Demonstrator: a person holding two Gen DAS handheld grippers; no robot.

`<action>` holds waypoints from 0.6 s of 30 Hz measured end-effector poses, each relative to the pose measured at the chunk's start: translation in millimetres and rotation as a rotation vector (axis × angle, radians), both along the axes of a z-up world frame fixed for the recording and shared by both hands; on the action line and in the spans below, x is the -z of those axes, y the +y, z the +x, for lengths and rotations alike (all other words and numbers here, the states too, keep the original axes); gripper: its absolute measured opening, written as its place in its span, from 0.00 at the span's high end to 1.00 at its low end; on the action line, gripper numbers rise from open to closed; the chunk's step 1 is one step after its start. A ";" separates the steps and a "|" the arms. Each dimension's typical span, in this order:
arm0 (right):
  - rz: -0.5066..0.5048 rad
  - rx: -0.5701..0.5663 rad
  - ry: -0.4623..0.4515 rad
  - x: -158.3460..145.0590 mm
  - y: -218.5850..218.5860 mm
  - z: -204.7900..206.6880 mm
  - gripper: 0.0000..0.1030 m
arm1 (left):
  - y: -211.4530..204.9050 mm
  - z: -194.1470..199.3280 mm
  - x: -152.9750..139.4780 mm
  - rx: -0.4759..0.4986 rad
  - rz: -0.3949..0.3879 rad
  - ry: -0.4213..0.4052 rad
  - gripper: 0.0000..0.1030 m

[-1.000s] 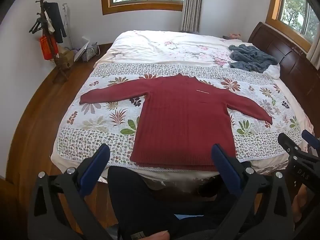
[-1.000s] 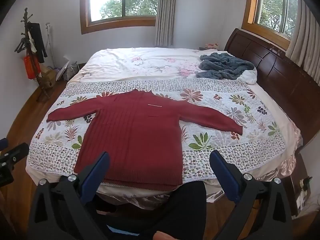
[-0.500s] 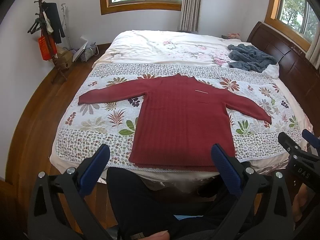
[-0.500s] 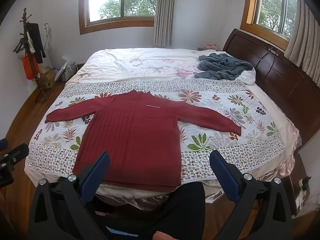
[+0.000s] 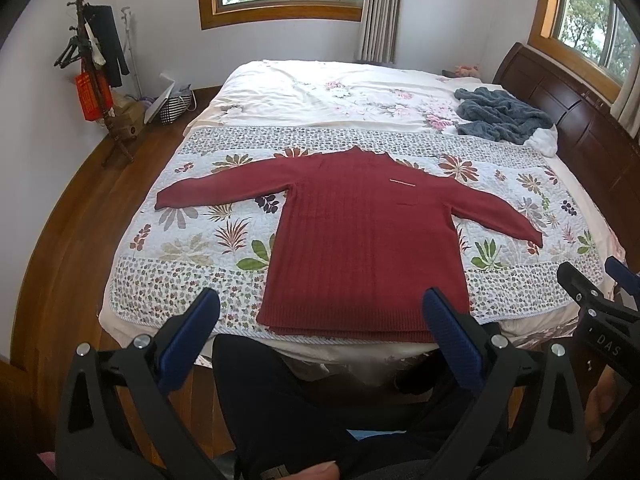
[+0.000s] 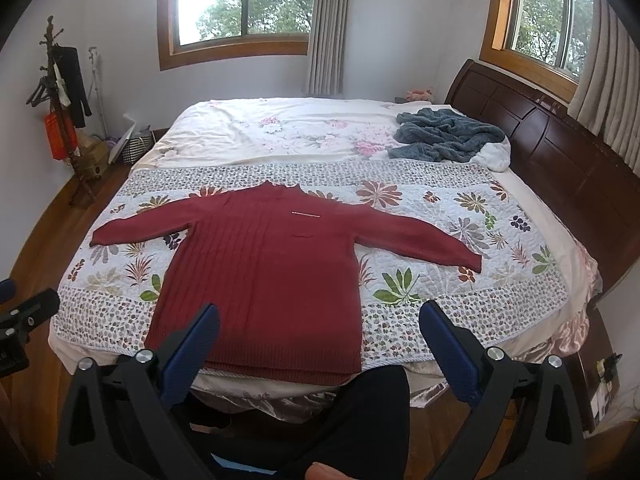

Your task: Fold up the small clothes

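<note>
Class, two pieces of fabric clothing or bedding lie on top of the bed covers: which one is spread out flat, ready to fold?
The red sweater, lying flat on the floral quilt with sleeves outstretched. The grey-blue blanket sits crumpled near the headboard.

Access to the bed (image 5: 168, 280) from its near edge is unobstructed apart from the person's dark-clad legs (image 5: 272, 400) directly below. The red sweater (image 5: 360, 248) lies flat; quilt (image 6: 460, 320) either side of it is bare. A grey blanket (image 6: 444, 134) occupies the far right corner. The headboard (image 6: 560, 152) closes the right side. A coat stand (image 5: 90, 76) stands on the floor, well left.
</note>
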State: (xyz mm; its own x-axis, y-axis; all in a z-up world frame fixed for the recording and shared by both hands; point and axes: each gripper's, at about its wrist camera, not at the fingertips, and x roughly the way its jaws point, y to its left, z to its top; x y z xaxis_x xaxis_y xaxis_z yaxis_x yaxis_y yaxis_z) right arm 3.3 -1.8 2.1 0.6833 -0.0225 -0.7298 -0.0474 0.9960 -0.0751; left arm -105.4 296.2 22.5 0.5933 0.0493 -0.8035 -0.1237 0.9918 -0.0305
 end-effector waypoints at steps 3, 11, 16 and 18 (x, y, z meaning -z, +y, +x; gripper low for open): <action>0.000 0.000 0.000 -0.2 -0.3 0.1 0.04 | 0.9 -0.5 0.4 0.000 -0.002 0.000 0.03; -0.004 -0.001 -0.003 -0.4 1.4 -0.7 0.04 | 2.4 -1.2 0.2 0.002 -0.007 -0.003 0.03; -0.003 -0.002 -0.002 -0.2 1.4 -0.4 0.04 | 3.6 -1.3 -0.2 0.002 -0.009 -0.003 0.03; -0.003 -0.003 -0.003 -1.4 2.5 -1.6 0.04 | 3.9 -1.9 0.1 0.001 -0.010 -0.003 0.03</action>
State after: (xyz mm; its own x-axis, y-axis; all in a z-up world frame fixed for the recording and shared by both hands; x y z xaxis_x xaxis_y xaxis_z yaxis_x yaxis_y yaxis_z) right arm 1.7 0.7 3.6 0.6852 -0.0226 -0.7280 -0.0504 0.9957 -0.0783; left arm -107.3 300.1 22.4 0.5961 0.0408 -0.8019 -0.1226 0.9916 -0.0407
